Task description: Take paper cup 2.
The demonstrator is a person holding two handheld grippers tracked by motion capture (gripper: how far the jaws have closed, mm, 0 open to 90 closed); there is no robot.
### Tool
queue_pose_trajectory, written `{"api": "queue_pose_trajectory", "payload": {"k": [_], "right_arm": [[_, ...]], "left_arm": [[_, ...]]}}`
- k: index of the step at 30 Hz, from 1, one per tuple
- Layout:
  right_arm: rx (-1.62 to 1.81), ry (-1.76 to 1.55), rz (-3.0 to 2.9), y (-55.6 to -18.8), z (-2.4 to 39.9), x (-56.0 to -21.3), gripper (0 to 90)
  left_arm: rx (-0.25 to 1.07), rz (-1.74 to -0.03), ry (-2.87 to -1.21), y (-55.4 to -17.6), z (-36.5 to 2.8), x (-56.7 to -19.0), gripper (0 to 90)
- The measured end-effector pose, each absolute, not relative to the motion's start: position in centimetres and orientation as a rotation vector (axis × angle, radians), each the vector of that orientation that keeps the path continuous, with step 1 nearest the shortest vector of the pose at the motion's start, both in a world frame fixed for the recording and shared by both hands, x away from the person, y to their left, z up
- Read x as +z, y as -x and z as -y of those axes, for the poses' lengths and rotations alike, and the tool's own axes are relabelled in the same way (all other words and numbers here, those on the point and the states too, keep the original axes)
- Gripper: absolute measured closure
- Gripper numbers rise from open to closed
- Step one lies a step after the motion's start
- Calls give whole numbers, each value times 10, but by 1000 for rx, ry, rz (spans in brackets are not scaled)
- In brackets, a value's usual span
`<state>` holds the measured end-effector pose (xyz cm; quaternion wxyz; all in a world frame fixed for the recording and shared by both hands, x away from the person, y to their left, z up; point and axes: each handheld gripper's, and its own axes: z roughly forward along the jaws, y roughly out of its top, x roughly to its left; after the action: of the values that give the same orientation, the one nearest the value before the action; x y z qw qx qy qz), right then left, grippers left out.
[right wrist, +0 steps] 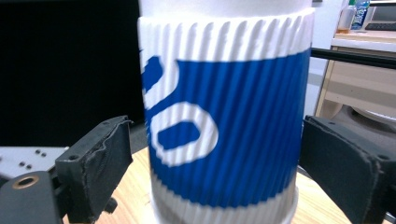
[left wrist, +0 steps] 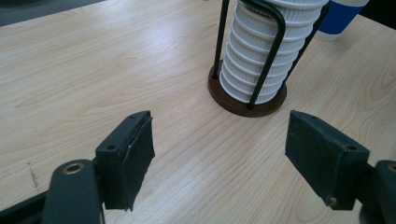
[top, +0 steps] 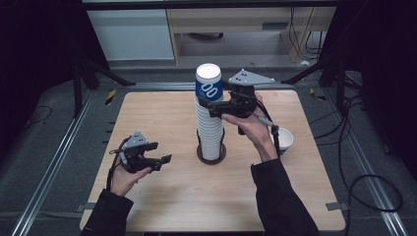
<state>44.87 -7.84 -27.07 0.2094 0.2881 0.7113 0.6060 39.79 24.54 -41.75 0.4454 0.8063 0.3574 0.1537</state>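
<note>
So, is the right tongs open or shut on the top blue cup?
Open. In the right gripper view both pads of the right tongs stand apart from the sides of the top blue cup, a gap on each side.

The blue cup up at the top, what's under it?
Under the blue cup is a tall stack of white cups in a wire holder with a round brown base. Their insides are covered.

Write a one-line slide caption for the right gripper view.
Right gripper with open jaws either side of the top blue-and-white cup of the stack.
</note>
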Motion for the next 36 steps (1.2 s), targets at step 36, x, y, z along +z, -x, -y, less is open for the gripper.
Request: {"api": "queue_pose_trajectory", "payload": {"k": [36], "right_arm": [[1660,-762,-1953,-456,70,-251,200]], "left_arm": [[378,-883,-1991,-397,-247,-416,231]]}}
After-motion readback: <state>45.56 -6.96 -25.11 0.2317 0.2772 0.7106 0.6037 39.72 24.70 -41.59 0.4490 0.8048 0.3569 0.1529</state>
